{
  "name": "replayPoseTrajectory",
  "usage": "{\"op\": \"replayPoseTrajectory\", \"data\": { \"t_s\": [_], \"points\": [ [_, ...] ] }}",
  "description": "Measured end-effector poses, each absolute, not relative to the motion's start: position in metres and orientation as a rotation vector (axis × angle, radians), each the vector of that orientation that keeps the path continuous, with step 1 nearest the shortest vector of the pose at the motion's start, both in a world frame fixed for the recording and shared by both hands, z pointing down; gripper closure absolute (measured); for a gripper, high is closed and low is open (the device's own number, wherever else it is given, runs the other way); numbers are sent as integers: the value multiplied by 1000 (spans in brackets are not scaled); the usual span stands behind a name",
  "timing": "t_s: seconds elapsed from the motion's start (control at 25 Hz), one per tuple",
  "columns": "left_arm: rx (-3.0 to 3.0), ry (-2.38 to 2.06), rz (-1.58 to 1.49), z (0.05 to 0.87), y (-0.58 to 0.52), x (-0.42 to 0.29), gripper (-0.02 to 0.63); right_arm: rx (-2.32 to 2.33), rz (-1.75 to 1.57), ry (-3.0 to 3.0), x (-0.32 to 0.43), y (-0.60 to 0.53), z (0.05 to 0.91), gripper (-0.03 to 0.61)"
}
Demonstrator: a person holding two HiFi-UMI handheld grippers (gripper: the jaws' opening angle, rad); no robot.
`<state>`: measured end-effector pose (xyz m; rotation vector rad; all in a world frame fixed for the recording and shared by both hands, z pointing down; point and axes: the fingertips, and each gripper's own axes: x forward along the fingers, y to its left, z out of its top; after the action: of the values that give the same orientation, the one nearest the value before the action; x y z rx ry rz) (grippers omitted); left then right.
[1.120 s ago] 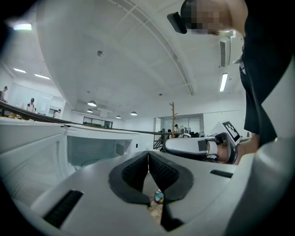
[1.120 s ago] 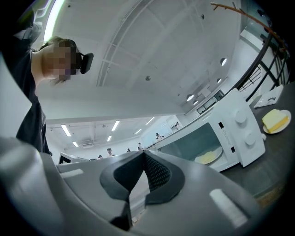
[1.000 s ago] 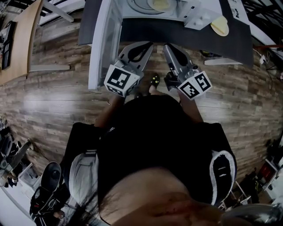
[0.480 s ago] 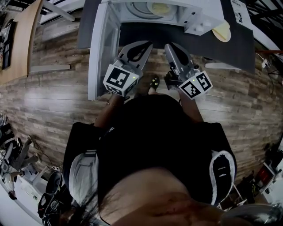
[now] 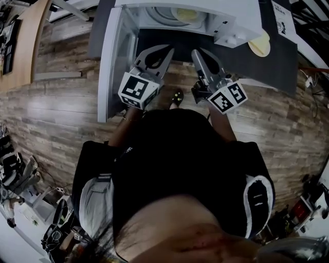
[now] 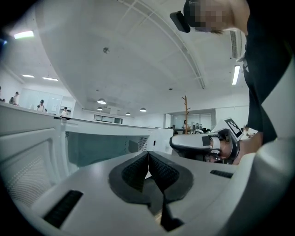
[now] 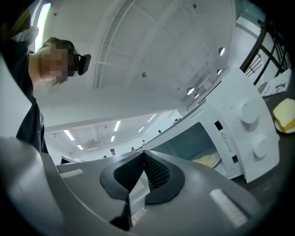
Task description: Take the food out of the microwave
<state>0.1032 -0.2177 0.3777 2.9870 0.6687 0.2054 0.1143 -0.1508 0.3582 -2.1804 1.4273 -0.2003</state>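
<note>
Left gripper (image 6: 148, 154): my jaws are pressed together pad to pad, with nothing between them.
Right gripper (image 7: 144, 154): my jaws are closed the same way, on nothing.
Where my grippers are: side by side in front of my chest, both tips aimed at 12 o'clock, just short of the opening of the microwave (image 5: 234, 20).
Marker cube (image 5: 138, 90): one on each gripper, at the 6 o'clock end, nearest me.
Microwave: white, straight ahead at 12 o'clock, its cavity open.
Door (image 5: 109, 61): swung wide toward me, at 9 o'clock from my left gripper.
Food (image 5: 186, 14): a pale yellow piece inside the cavity, on the glass turntable (image 5: 160, 13), at 12 o'clock from my right gripper, untouched.
Second yellow piece (image 5: 259, 43): outside on the dark counter (image 5: 281, 49), at 2 o'clock from my right gripper, beside the control panel.
Floor (image 5: 61, 118): wood-look planks beneath me.
</note>
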Motion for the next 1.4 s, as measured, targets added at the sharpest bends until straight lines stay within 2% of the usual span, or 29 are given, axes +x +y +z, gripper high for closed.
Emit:
{"op": "replayPoseTrajectory", "data": {
  "t_s": [1.12, 1.4],
  "points": [
    [3017, 624, 221, 397, -227, 179, 606, -2207, -355, 1207, 189, -155, 400, 577],
    [3002, 632, 257, 410, -227, 186, 606, -2283, -408, 1166, 205, -163, 415, 557]
  ]
}}
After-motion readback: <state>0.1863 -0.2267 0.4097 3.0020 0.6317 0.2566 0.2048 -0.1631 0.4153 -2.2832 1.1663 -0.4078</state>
